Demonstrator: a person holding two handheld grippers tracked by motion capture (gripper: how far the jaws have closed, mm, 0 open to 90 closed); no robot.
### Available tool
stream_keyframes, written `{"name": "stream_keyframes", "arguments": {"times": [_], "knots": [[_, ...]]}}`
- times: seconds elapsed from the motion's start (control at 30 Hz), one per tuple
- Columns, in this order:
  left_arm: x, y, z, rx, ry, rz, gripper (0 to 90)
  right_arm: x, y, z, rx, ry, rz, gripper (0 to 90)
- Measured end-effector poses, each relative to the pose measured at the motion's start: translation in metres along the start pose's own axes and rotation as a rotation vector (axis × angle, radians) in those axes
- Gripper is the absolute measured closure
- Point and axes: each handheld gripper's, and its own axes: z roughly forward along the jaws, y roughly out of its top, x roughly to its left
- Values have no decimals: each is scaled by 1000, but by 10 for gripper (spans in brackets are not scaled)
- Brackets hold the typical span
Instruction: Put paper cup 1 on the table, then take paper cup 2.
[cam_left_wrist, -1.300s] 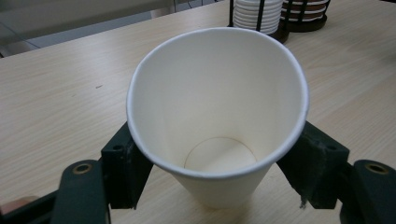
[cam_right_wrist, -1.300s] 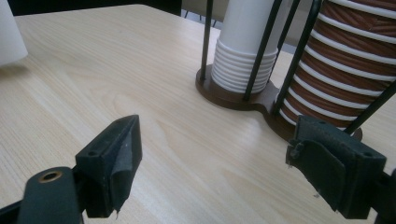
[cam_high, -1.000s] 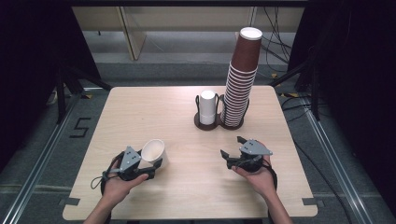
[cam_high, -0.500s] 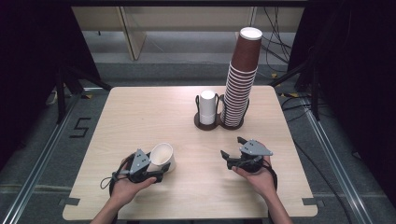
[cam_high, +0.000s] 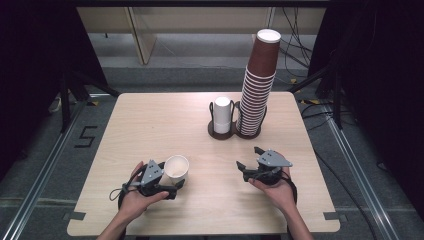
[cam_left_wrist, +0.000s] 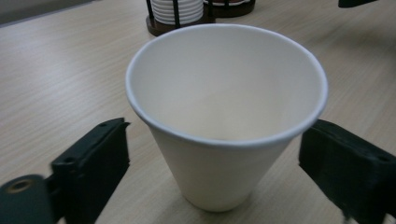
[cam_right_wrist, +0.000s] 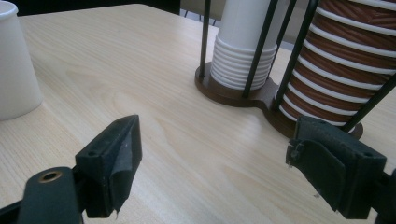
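White paper cup (cam_high: 176, 167) standing upright, lower left of the high view — left gripper (cam_high: 169, 183) jaws just opening, flanking it without touching. Right gripper (cam_high: 249, 159) resting lower right, jaws parted and gripping nothing, facing cup holder (cam_high: 234, 131).

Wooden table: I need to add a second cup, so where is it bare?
Free: the left half of the light wooden table beyond the white paper cup, and the patch between both grippers. Crowded: the dark wire cup holder with its stacks at the far edge.

A white paper cup (cam_high: 176, 166) stands upright, mouth open and empty. It sits on the bench (cam_high: 150, 125) near its front left.
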Motion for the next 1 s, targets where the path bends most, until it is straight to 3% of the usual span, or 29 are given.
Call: {"name": "stream_keyframes", "arguments": {"times": [0.07,0.3,0.63,1.0], "knots": [[0,-1,-1,-6,-13,15,8,0,0,0,-4,4,5,173],[3,-3,-15,-41,-21,-8,0,0,0,0,5,4,0,172],[13,-12,-37,-80,7,-47,0,-2,1,-1,-12,-19,1,172],[16,-5,-43,-135,0,-76,0,-12,6,-8,-39,-48,45,172]]}}
